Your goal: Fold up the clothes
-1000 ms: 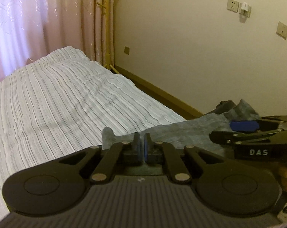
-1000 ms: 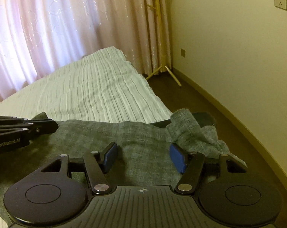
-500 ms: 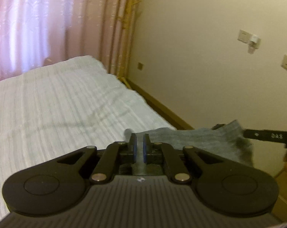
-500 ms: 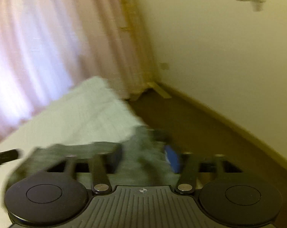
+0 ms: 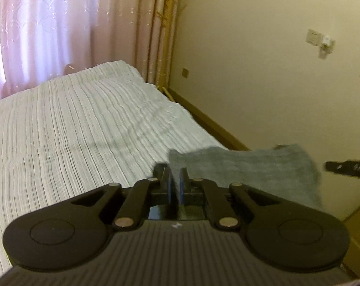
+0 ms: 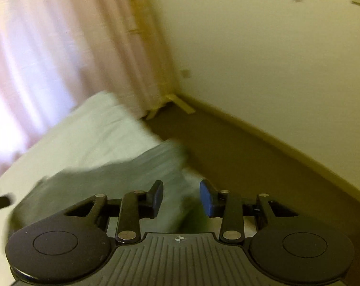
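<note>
Left wrist: grey garment [image 5: 246, 166] on bed [image 5: 72, 128].

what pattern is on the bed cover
White with thin dark stripes; the bed cover shows best in the left wrist view.

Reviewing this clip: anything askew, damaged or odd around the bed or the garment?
Nothing damaged or spilled. The grey garment hangs off the bed's edge rather than lying flat, pinched by the left hand-held gripper. The right hand-held gripper is open with cloth between its jaws, and that view is motion-blurred.
</note>
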### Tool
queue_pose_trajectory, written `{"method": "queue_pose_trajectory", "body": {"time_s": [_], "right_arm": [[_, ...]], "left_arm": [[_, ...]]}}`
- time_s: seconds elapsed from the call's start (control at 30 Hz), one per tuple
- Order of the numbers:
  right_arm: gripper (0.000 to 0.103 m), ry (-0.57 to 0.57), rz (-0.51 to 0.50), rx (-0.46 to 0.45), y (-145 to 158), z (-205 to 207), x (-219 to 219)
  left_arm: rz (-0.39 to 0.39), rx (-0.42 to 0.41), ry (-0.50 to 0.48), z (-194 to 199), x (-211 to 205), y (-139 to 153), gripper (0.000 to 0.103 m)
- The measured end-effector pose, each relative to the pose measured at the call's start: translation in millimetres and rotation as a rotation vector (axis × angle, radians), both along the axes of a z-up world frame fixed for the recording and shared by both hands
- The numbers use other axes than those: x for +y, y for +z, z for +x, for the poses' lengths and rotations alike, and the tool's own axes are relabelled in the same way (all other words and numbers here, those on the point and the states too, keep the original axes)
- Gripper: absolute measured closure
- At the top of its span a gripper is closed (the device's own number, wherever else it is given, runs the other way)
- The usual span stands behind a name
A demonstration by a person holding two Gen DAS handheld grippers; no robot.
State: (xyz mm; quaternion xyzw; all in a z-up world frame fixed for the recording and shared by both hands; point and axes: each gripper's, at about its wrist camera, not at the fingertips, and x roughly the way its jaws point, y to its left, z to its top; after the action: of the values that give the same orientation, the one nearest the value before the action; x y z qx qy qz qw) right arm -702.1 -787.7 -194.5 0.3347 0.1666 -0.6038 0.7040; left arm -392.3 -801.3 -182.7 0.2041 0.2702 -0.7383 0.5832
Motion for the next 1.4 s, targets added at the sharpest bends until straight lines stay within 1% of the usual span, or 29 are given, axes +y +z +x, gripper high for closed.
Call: {"method": "queue_pose_trajectory", "body": {"time_s": [0.03,0.07,0.1,0.13,0.17,0.23,0.3,0.33,0.4,0.5,0.57,0.63,0.73,0.87,0.9,0.93,0.97,1.1,1.27,1.4], "right_arm": [[0.062,0.045,0.005,-0.001,-0.2,12.9,9.3],[0.054,0.082,0.01,0.013,-1.3,24.3,20.0],[0.049,0.104,0.008,0.033,-4.3,32.9,25.9],[0.048,0.124,0.006,0.053,-7.5,41.2,31.2],[0.048,0.136,0.027,0.072,-15.1,48.5,31.4],[0.048,0.149,0.069,0.112,-29.4,59.5,29.7],[0.048,0.153,0.104,0.155,-41.4,66.2,27.0],[0.048,0.156,0.104,0.161,-38.9,66.7,27.5],[0.048,0.16,0.101,0.166,-32.3,65.5,30.6],[0.048,0.151,0.113,0.162,-39.7,60.5,33.9],[0.048,0.149,0.121,0.175,-41.8,61.1,35.7],[0.048,0.142,0.124,0.178,-35.7,61.1,35.7],[0.048,0.127,0.108,0.156,-24.3,61.9,45.4],[0.046,0.108,0.148,0.136,-10.4,61.4,55.8],[0.043,0.101,0.153,0.132,-6.1,58.6,63.9],[0.029,0.091,0.155,0.131,-2.9,58.2,69.1],[0.024,0.08,0.157,0.131,0.1,58.1,73.9],[0.024,0.078,0.158,0.117,16.5,60.0,99.1],[0.023,0.065,0.171,0.092,36.6,62.5,128.4],[0.022,0.057,0.16,0.084,51.7,63.2,147.9]], "left_arm": [[0.004,0.004,-0.007,-5.1,13.4,3.0,0.1],[0.007,0.006,-0.017,-11.2,23.8,4.0,0.099],[0.01,0.006,-0.027,-17.5,32.4,4.3,0.099],[0.013,-0.007,-0.037,-25.1,40.3,2.0,0.099],[0.023,-0.032,-0.045,-32.1,44.5,-3.0,0.099],[0.055,-0.091,-0.031,-41.0,45.4,-20.7,0.1],[0.056,-0.118,-0.02,-43.0,44.2,-33.3,0.1],[0.057,-0.127,-0.018,-43.0,42.1,-37.1,0.1],[0.059,-0.11,-0.003,-38.3,41.0,-33.0,0.1],[0.055,-0.099,0.034,-29.1,42.2,-26.8,0.1],[0.069,-0.1,0.064,-23.4,41.2,-28.3,0.099],[0.091,-0.102,0.077,-19.8,41.4,-29.1,0.099],[0.107,-0.122,0.095,-20.2,47.0,-18.9,0.099],[0.159,-0.162,0.15,-25.0,61.8,0.5,0.098],[0.167,-0.169,0.157,-27.0,67.1,5.7,0.095],[0.176,-0.174,0.158,-29.8,73.0,11.5,0.092],[0.187,-0.178,0.16,-32.1,78.2,16.8,0.087],[0.211,-0.198,0.158,-38.3,100.6,34.2,0.078],[0.21,-0.206,0.151,-43.3,128.1,57.0,0.072],[0.202,-0.204,0.153,-42.6,147.1,71.8,0.071]]}}
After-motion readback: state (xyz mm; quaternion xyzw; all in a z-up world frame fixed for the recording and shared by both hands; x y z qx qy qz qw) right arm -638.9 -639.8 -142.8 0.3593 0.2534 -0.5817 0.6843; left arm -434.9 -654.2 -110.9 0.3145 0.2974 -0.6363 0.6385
